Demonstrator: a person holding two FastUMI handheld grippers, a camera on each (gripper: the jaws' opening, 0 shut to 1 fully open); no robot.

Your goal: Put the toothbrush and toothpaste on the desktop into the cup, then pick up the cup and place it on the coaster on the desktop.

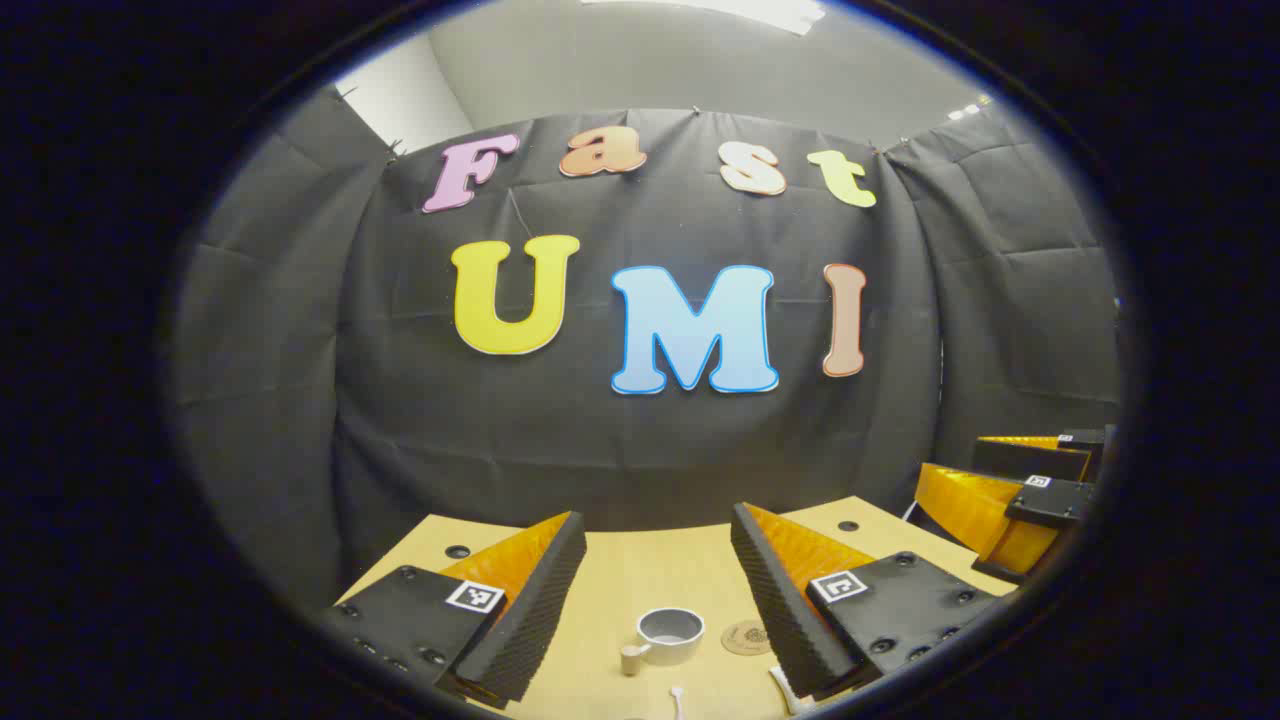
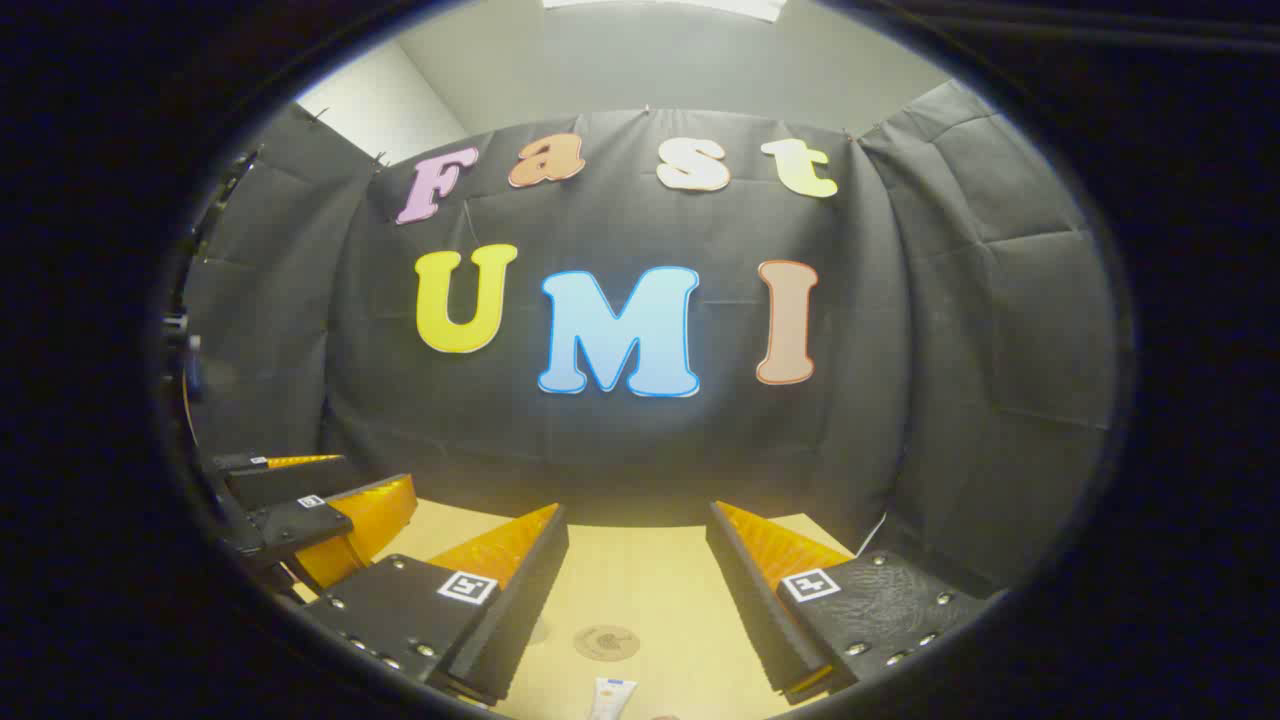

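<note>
Left gripper (image 1: 655, 600) hangs above the desktop (image 1: 640, 570), fingers spread wide with nothing between. The cup (image 1: 668, 636) sits at six o'clock, the coaster (image 1: 746, 637) just beside it at three. Right gripper (image 2: 635, 590) also gapes; toothpaste (image 2: 611, 698) lies at six.

Dim overhead light, sharp centre, fisheye-bent edges

A staged recording booth: black cloth walls (image 1: 640, 440) behind a wooden desktop (image 1: 640, 580).
</note>
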